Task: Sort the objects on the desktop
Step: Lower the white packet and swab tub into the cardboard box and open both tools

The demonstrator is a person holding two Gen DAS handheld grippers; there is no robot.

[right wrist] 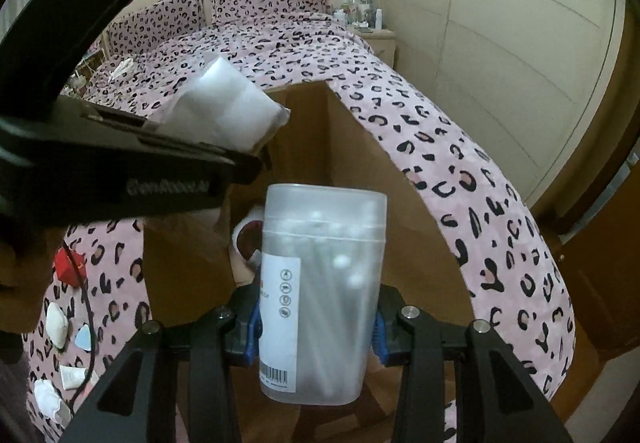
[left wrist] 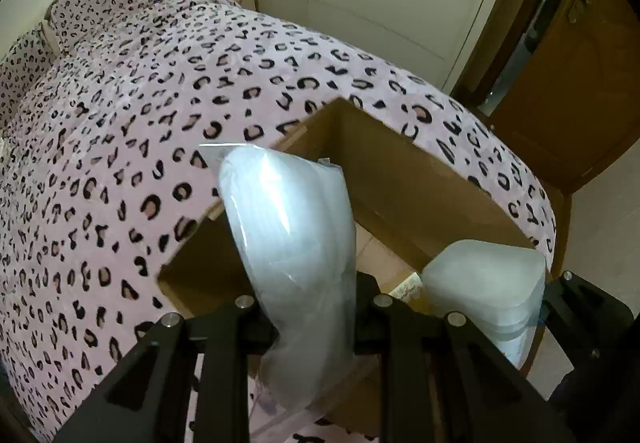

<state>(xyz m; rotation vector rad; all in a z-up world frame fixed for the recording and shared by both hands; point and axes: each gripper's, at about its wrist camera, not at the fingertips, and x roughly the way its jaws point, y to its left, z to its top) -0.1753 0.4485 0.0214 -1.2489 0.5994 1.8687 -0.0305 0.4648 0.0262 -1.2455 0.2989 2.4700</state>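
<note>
My left gripper is shut on a clear plastic packet of white pads, which stands up from the jaws over the open cardboard box. The same packet shows at the upper left of the right wrist view, above the box. My right gripper is shut on a translucent tub of cotton swabs, its blue pads pressing both sides. The tub hangs over the box's near right corner. Both grippers point steeply down into the box.
The box sits on a bed with a pink leopard-print cover. A roll of tape lies inside the box. Small white items, a red piece and a dark cord lie on the cover at the left. A wooden door stands at the right.
</note>
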